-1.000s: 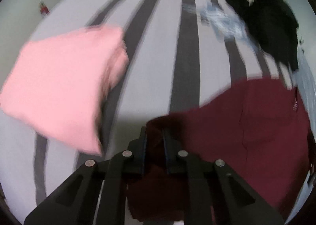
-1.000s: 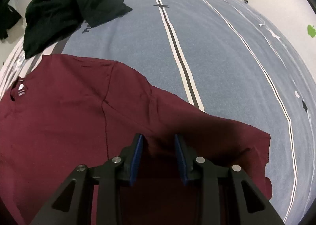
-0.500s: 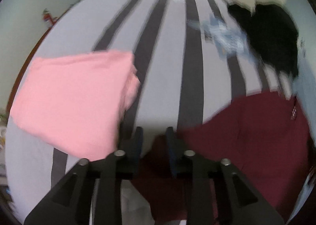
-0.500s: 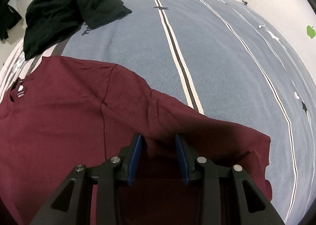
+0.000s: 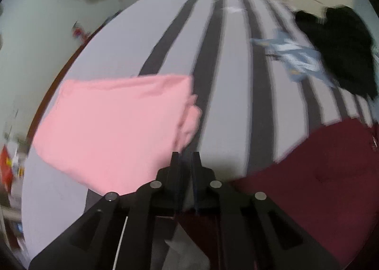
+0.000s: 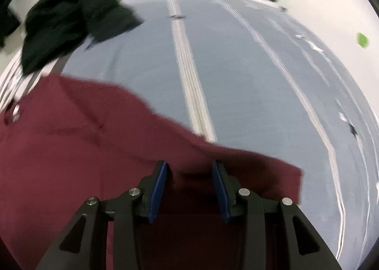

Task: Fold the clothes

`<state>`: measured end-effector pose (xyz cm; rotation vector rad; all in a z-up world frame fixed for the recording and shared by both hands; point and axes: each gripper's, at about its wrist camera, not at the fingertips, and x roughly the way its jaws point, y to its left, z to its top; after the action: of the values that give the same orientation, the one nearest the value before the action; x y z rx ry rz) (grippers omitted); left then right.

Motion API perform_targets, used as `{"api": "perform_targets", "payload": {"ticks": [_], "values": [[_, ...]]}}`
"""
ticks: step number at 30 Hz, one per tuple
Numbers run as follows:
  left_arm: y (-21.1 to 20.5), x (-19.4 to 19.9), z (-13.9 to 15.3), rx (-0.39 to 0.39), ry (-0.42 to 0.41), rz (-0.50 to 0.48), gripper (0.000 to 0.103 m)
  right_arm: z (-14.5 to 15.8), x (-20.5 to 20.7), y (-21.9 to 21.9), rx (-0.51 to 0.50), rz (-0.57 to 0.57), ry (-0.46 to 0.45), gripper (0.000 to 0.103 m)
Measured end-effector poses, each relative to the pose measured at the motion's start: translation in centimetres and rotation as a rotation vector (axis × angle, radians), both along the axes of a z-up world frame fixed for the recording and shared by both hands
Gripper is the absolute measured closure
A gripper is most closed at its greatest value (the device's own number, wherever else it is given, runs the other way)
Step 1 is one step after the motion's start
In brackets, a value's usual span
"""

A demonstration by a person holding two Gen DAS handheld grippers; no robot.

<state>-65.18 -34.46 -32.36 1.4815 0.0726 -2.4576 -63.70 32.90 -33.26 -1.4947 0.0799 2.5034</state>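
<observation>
Shifted maroon shirt [image 6: 83,163] beneath right tongs [image 6: 190,170].

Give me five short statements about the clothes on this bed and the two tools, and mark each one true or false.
1. The pink garment lies folded on the striped bedding. True.
2. The maroon shirt is folded into a small square. False: it lies spread out flat.
3. The right tool stands open over the maroon shirt. True.
4. The black garment lies on top of the pink one. False: it is a crumpled heap far up the bed, apart from the pink one.
5. The left tool stands wide open. False: its jaws are nearly together, having just been closing, with nothing visibly between the tips.
</observation>
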Motion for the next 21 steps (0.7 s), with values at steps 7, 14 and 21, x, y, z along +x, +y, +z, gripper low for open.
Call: {"api": "perform_targets", "payload": {"ticks": [7,14,21], "values": [[1.1,6.9,0.9,0.186,0.031,0.036,0.063,0.9,2.6,3.9,0.065,-0.095,-0.019,0.065],[0.4,10.6,-2.3,0.222,-0.043,0.159,0.063,1.4,5.7,7.0,0.088,-0.166,-0.043,0.064],[-0.1,14.6,-1.6,0.288,-0.017,0.208,0.061,4.9,7.5,3.1,-0.023,-0.114,0.062,0.063]]}}
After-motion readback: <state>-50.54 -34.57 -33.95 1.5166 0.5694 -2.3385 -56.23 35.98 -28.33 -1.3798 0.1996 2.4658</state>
